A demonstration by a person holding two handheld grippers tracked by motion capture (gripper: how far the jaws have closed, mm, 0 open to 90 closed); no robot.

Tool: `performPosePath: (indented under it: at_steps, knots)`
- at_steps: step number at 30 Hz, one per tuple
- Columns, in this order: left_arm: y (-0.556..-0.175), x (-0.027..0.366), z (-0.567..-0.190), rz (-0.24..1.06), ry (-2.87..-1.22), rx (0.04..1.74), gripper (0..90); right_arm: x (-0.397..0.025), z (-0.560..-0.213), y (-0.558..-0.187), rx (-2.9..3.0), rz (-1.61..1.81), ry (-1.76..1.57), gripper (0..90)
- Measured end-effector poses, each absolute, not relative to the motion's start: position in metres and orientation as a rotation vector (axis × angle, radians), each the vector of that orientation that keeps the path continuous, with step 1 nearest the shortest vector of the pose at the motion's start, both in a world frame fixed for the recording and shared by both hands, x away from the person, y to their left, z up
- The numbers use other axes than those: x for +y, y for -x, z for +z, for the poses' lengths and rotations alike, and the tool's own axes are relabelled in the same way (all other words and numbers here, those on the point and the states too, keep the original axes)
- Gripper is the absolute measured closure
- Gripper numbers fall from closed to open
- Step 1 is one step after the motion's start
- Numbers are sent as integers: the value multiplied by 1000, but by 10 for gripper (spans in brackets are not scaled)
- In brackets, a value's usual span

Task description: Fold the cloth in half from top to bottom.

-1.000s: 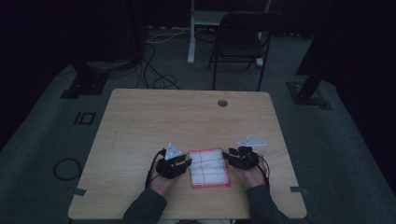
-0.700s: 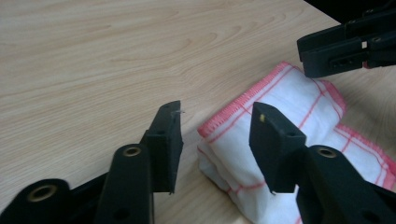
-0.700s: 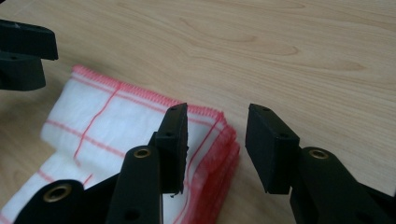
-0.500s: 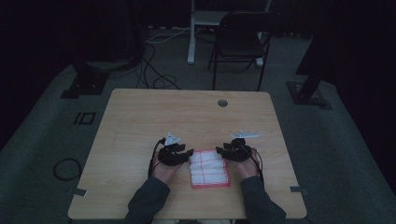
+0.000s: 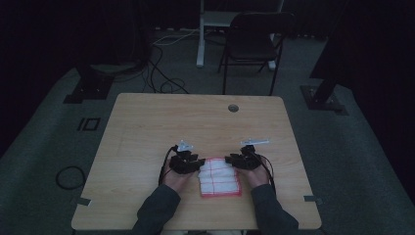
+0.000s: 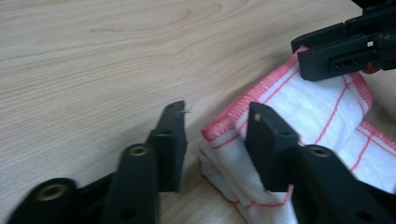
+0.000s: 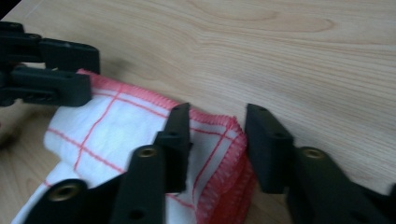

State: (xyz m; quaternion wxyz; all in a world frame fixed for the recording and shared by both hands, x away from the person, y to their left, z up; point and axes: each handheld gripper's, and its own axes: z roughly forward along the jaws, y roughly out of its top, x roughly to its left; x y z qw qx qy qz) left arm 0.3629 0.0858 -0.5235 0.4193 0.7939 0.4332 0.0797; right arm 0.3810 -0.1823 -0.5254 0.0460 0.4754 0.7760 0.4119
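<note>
A folded white cloth (image 5: 220,180) with red stripes and a red stitched hem lies near the front of the wooden table (image 5: 195,122). My left gripper (image 5: 198,164) is at its far left corner and my right gripper (image 5: 230,160) at its far right corner. In the left gripper view, the left gripper (image 6: 217,112) is open, with the cloth (image 6: 308,107) corner between its jaws; the right gripper (image 6: 336,51) shows beyond. In the right gripper view, the right gripper (image 7: 217,114) is open, its jaws astride the hemmed corner of the cloth (image 7: 107,121), with the left gripper (image 7: 51,70) at the upper left.
A small round grommet hole (image 5: 233,107) sits near the table's far edge. A dark chair (image 5: 254,39) and floor cables (image 5: 161,73) lie beyond the table. Stand bases (image 5: 88,88) rest on the floor at both sides.
Both hands have moved forward and inward, bringing the grippers from the cloth's sides onto its two far corners. The cloth has stayed where it was.
</note>
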Motion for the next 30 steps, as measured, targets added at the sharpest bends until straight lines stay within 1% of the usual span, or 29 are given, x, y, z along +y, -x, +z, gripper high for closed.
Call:
performPosePath:
  at_steps: [1, 3, 5, 7, 17, 30]
  knots:
    - [-362, 85, -523, 204, -1997, 1080, 643, -182, -525, -379, 2375, 1252, -1429, 722]
    - [-359, 82, -520, 224, -2019, 1061, 723, -181, -523, -376, 2386, 1249, -1396, 789]
    - [-357, 81, -517, 239, -2026, 1049, 799, -180, -520, -373, 2382, 1245, -1369, 809]
    - [-354, 80, -515, 242, -2029, 1041, 840, -180, -517, -370, 2378, 1248, -1344, 816]
    - [-330, 80, -504, 251, -2001, 999, 853, -187, -512, -348, 2356, 1305, -1303, 817]
    - [-298, 82, -506, 220, -1997, 956, 845, -196, -514, -323, 2385, 1327, -1242, 789]
